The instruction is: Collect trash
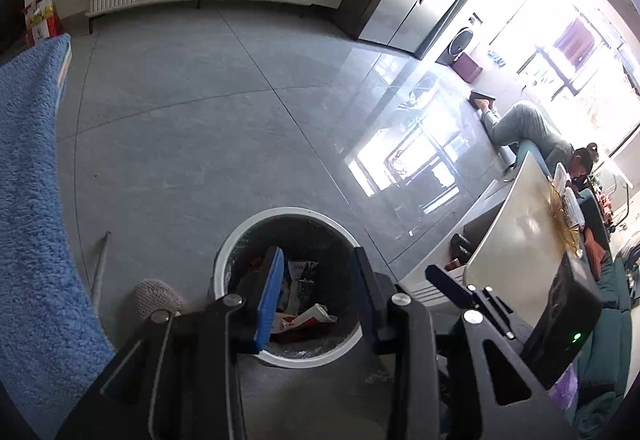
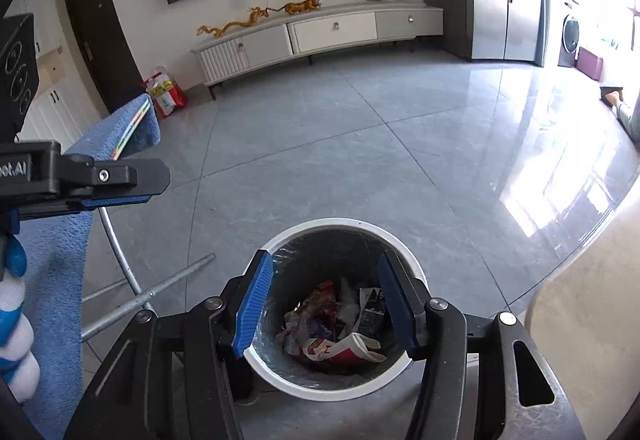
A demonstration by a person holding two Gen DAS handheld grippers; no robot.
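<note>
Right claw [image 2: 326, 304]: I read the jaws as spread wide with nothing between them; it hangs directly above the bin mouth, the blue pads [image 2: 254, 306] framing the contents.
Left claw [image 1: 316, 294]: also wide open and empty, poised over the same bin, whose near rim is hidden behind its fingers.
Bin [image 2: 280, 372]: white, round, dark-lined, standing on the floor straight below both claws.
Trash [image 2: 340, 350]: a red-and-white paper cup, crumpled wrappers and a dark carton lie at the bottom, below and ahead of the right claw's tips. In my judgement the deposit is done.
Risk, claw collision: both claws crowd one opening; the left one shows at the left edge of the right wrist view. Lifting either out carelessly could knock it against the other.
Risk, bin: a finger dipping lower could catch the liner or rim and tip the bin, spilling what has been collected.
Blue towel [image 1: 32, 199]: hangs left of the left claw on a metal-framed stand; a sideways swing could snag it.
Surface [image 1: 516, 224]: pale tabletop right of the left claw; a wide turn risks striking its edge.
Floor [image 2: 360, 143]: glossy tiles beyond the bin; I see no loose litter there, though glare hides the far right.
</note>
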